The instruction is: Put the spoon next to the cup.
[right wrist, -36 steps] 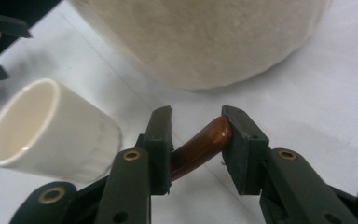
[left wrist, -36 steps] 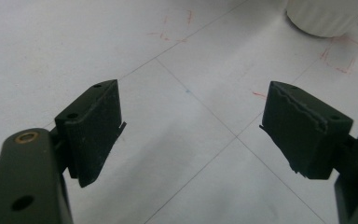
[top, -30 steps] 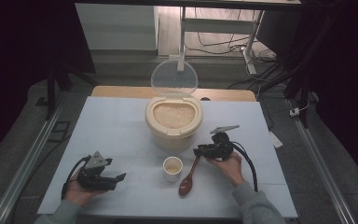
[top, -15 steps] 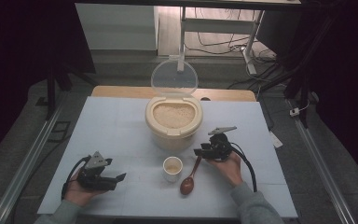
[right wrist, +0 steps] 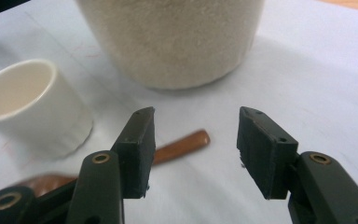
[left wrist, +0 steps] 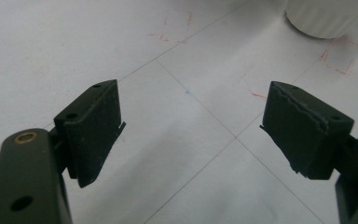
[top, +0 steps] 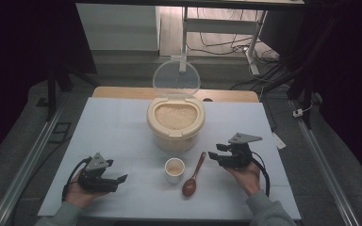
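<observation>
A cream rice container [top: 175,123] with its clear lid [top: 176,79] raised stands mid-table, full of rice. In front of it sit a small white cup [top: 174,169] and a brown wooden spoon [top: 194,175] lying flat. My right gripper [top: 212,155] is open just right of the spoon's handle, nothing between its jaws. The right gripper view has the gripper [right wrist: 193,140] over the spoon handle [right wrist: 182,144], with the cup [right wrist: 32,107] at left and the container [right wrist: 172,42] ahead. My left gripper [top: 121,179] rests open at the front left; the left gripper view has it [left wrist: 191,126] open over bare table.
The pale blue table top [top: 113,127] has a wooden strip [top: 122,92] at its far edge. Metal rails [top: 33,160] run along both sides. The cup's base [left wrist: 326,16] sits in the far right corner of the left gripper view. Faint red marks [left wrist: 177,35] dot the surface.
My right gripper has shifted a little to the right, away from the spoon handle. The spoon, the cup and my left gripper have stayed in place.
</observation>
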`<state>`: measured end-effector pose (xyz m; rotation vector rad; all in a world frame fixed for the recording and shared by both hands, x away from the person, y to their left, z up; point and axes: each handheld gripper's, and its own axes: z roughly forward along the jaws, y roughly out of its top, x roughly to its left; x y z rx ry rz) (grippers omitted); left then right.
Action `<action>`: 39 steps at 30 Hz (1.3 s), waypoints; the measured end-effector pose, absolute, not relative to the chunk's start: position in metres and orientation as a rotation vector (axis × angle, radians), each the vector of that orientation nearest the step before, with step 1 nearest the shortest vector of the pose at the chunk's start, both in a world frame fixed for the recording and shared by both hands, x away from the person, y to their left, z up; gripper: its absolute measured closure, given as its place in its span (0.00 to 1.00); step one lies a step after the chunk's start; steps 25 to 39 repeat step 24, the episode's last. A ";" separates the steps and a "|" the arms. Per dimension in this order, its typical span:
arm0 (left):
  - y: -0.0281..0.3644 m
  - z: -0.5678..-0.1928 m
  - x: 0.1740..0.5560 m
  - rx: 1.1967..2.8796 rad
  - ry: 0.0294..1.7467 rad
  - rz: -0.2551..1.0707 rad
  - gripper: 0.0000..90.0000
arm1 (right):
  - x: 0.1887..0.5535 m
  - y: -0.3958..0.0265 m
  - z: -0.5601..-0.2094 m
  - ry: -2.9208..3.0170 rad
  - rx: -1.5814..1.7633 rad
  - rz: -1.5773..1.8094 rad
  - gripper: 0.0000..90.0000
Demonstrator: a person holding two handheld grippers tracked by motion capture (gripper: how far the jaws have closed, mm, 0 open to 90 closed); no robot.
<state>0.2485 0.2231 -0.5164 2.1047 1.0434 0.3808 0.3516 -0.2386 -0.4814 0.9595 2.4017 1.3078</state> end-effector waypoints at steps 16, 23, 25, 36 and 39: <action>0.222 -0.516 0.248 2.100 1.042 0.389 0.22 | 0.303 -0.302 -0.493 2.425 0.951 1.319 0.51; 0.222 -0.515 0.248 2.094 1.039 0.395 0.22 | 0.301 -0.302 -0.494 2.426 0.930 1.302 0.51; 0.222 -0.515 0.248 2.094 1.039 0.396 0.22 | 0.301 -0.302 -0.494 2.426 0.922 1.308 0.51; 0.222 -0.515 0.248 2.094 1.039 0.396 0.22 | 0.301 -0.302 -0.494 2.426 0.922 1.308 0.51; 0.222 -0.515 0.248 2.094 1.039 0.396 0.22 | 0.301 -0.302 -0.494 2.426 0.922 1.308 0.51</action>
